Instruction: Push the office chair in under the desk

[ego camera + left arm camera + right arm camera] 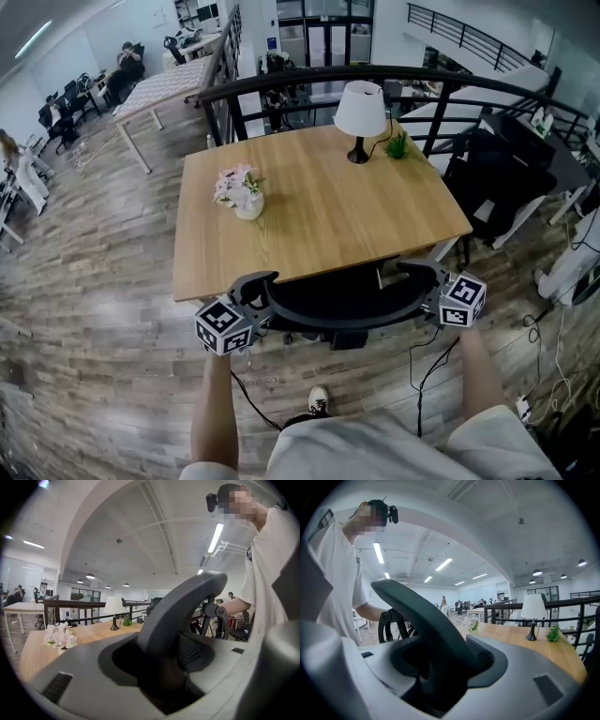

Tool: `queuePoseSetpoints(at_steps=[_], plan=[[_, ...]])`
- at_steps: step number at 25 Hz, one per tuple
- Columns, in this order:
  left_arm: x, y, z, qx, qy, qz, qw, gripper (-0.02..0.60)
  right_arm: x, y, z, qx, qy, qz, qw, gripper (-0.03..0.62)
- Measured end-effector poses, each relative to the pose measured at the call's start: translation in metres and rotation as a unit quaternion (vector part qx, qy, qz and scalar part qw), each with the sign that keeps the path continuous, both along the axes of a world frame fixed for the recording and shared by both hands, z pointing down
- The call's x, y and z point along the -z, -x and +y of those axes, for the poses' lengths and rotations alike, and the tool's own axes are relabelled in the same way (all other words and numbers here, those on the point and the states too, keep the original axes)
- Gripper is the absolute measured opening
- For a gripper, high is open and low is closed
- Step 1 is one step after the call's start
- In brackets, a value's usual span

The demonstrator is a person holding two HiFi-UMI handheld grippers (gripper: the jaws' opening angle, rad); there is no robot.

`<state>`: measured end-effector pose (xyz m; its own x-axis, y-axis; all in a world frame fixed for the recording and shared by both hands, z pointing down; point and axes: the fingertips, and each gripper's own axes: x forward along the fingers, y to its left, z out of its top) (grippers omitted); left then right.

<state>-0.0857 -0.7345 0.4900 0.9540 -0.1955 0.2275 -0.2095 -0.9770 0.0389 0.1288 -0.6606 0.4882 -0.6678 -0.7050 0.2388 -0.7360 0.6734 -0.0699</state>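
Desk, wooden, stands ahead with the office chair mostly beneath it; only the curved backrest rim projects at the near edge. Left gripper and right gripper straddle opposite ends of that rim, jaws wide, a dark gap showing beside the frame, so neither is judged clamped. Risk: loose jaws may slip off the rim, or the floor cable may foul a castor; a hard shove could jolt the lamp. White vase holds pale flowers.
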Motion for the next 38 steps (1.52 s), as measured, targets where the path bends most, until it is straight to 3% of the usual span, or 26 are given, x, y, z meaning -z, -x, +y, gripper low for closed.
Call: queuePoseSetpoints(at_steps=[11, 26, 38], plan=[[0.000, -0.019, -0.032, 0.009, 0.002, -0.001, 1.0000, 0.272, -0.002, -0.022, -0.037, 0.013, 0.001, -0.003, 1.000, 0.258], [-0.001, -0.064, -0.047, 0.060, 0.003, 0.000, 0.9982, 0.272, -0.006, -0.074, -0.073, 0.048, 0.015, -0.010, 0.999, 0.261], [-0.002, -0.084, -0.066, 0.086, -0.005, -0.010, 0.9962, 0.273, -0.007, -0.100, -0.097, 0.023, 0.008, -0.003, 1.000, 0.276]])
